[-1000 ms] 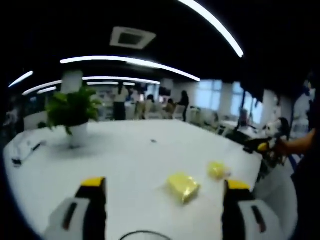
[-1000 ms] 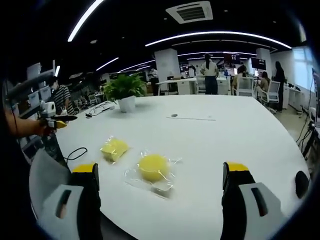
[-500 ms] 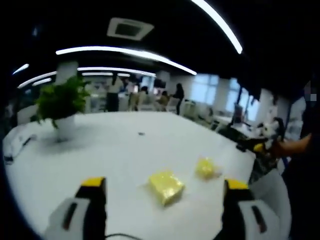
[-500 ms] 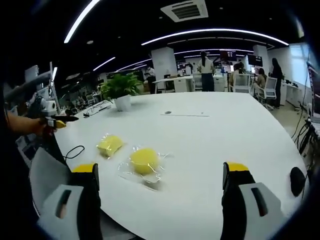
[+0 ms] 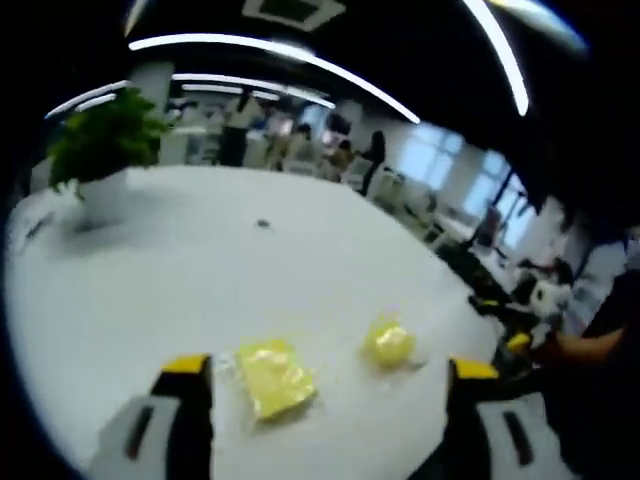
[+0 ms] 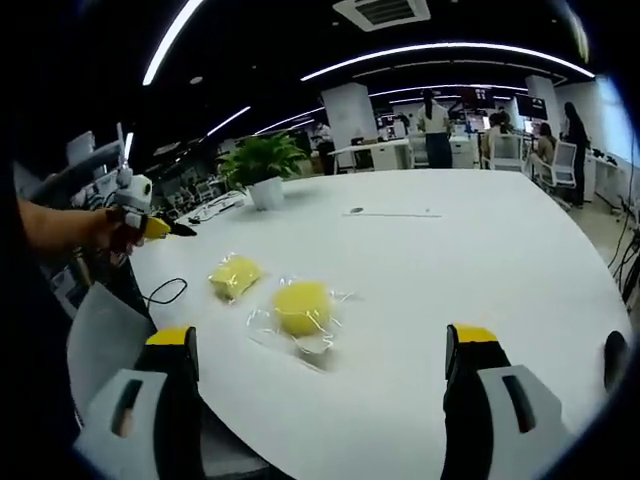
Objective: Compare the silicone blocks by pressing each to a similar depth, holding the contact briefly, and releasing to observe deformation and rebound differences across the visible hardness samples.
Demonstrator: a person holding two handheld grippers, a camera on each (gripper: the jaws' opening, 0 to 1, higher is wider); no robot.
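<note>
Left gripper [image 5: 320, 375] has dipped toward the bagged yellow blocks [image 5: 273, 377], both grippers' jaws spread, clear of them

I am finding nothing I can read — no words, numbers or brand marks are showing on anything in either of my views. The far screens may be carrying writing, but they are blurring out — too small to tell.

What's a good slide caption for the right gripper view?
Open right claw poised over two bagged yellow silicone blocks on a white table, left claw alongside.
</note>
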